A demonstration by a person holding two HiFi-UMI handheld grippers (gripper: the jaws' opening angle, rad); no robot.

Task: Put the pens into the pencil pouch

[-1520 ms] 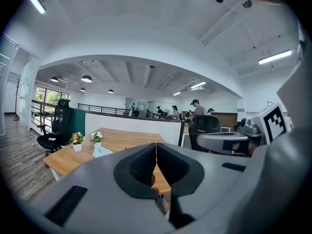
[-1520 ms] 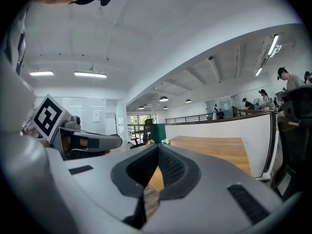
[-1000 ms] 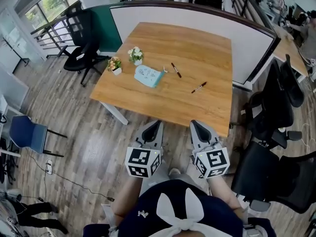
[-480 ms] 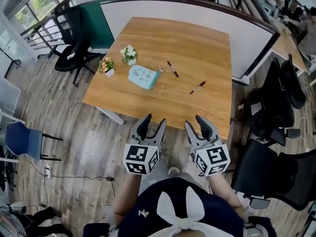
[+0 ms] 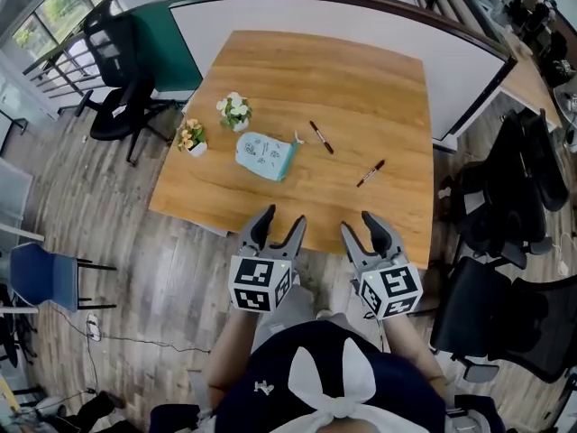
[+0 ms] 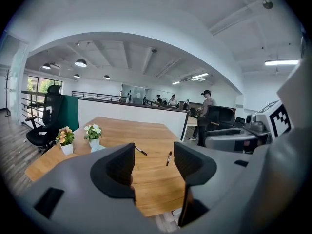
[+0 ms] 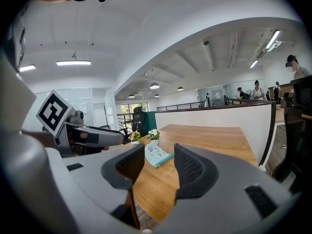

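Jaws on left gripper point(image 5: 280, 221) and right gripper point(image 5: 361, 225) have just been opening and are now spread wide, nothing between them. Both sit at the near edge of the light wooden desk point(image 5: 361, 79). Pale blue fabric pencil pouch point(image 5: 267, 156) lies flat toward the left edge. Slim black pen point(image 5: 321, 137) is just right of it, slim dark pen with a reddish end point(image 5: 370, 173) nearer the right edge, both outside the pouch.

Tool point(image 7: 158, 159), jaws newly apart, empty
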